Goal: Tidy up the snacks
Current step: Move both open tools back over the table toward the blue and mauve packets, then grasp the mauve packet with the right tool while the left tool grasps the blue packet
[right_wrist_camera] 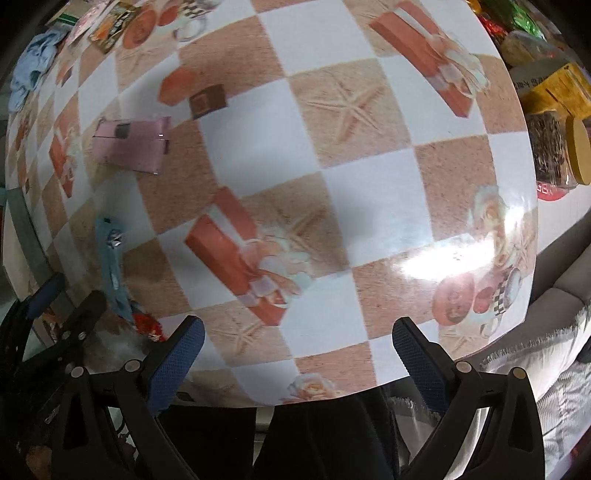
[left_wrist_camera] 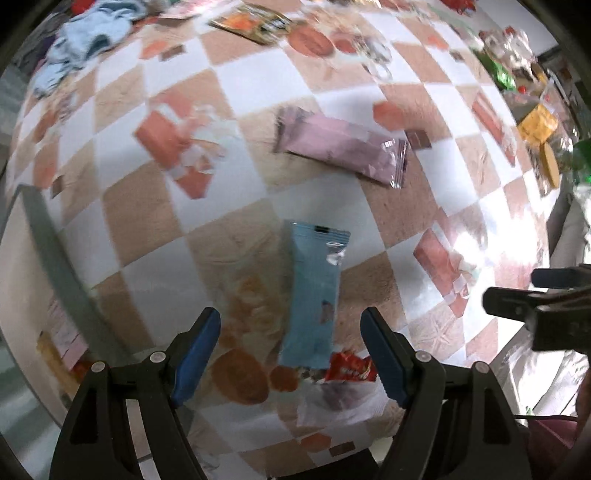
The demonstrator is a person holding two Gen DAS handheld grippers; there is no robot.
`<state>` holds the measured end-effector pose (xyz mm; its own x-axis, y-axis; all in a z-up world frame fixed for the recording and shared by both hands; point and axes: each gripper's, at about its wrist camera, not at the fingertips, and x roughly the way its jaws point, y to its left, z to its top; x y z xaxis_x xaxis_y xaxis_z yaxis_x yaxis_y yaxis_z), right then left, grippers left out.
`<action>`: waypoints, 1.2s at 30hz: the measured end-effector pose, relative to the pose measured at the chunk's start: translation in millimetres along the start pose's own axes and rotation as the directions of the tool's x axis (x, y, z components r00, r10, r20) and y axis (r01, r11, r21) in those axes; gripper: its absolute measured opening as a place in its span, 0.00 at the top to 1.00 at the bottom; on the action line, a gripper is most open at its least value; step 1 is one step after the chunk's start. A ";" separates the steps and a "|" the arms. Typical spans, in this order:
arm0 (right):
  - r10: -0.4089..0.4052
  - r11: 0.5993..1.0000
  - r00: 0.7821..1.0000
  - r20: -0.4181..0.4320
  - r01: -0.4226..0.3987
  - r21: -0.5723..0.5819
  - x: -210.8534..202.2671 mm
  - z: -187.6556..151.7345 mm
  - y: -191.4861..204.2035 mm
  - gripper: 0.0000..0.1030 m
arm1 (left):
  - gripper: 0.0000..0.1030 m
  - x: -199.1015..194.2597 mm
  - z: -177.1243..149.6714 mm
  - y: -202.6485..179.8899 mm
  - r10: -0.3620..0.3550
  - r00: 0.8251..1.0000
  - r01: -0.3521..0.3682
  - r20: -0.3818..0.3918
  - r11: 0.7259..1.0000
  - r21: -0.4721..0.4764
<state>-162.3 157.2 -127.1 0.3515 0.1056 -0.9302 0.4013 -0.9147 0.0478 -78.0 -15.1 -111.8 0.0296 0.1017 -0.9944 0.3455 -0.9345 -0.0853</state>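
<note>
A light blue snack packet (left_wrist_camera: 313, 295) lies on the checkered tablecloth, straight ahead of my left gripper (left_wrist_camera: 290, 332), which is open above it with a finger on each side. A pink snack packet (left_wrist_camera: 341, 146) lies farther back. A small red wrapper (left_wrist_camera: 351, 369) lies at the blue packet's near end. My right gripper (right_wrist_camera: 297, 349) is open and empty over the table's near edge. In the right wrist view the blue packet (right_wrist_camera: 110, 258), the pink packet (right_wrist_camera: 129, 146) and the red wrapper (right_wrist_camera: 147, 326) lie at the left, by the left gripper (right_wrist_camera: 55, 299).
An orange snack pack (left_wrist_camera: 255, 20) and a pale blue cloth (left_wrist_camera: 92, 40) lie at the far side. Green and yellow packets (left_wrist_camera: 535, 122) and jars (right_wrist_camera: 554, 147) crowd the right edge. A grey chair back (left_wrist_camera: 55, 258) stands at the left. A sofa (right_wrist_camera: 561, 306) is beyond the right edge.
</note>
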 end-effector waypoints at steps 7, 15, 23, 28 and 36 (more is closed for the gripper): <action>-0.014 1.000 1.000 -0.009 0.014 -0.016 6.2 -4.9 -7.9 0.01 | 0.21 28.8 12.0 -11.8 0.037 0.999 -0.037 -0.039 0.999 0.004; -0.020 0.999 1.000 0.010 0.021 -0.043 1.1 -1.9 1.7 0.01 | 0.14 34.5 26.0 6.0 0.081 0.997 -0.081 -0.015 0.997 -0.019; -0.064 0.981 0.995 0.076 0.077 -0.177 -11.4 18.1 41.6 0.01 | 0.08 34.3 40.2 63.3 0.102 0.995 -0.102 -0.011 0.988 -0.114; -0.115 0.926 0.981 0.156 0.163 -0.342 -18.6 38.8 84.8 0.01 | 0.08 35.0 46.4 80.3 0.096 0.995 -0.098 -0.017 0.984 -0.149; -0.162 0.805 0.961 0.222 0.259 -0.534 -9.2 67.7 149.5 0.01 | 0.08 37.6 35.2 92.0 0.087 0.996 -0.092 -0.036 0.976 -0.196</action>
<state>-162.8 -7.0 -136.1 0.0851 0.1629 -0.9830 0.8659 -0.5001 -0.0079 -78.1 -109.2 -159.2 0.0936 0.0327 -0.9951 0.5186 -0.8548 0.0207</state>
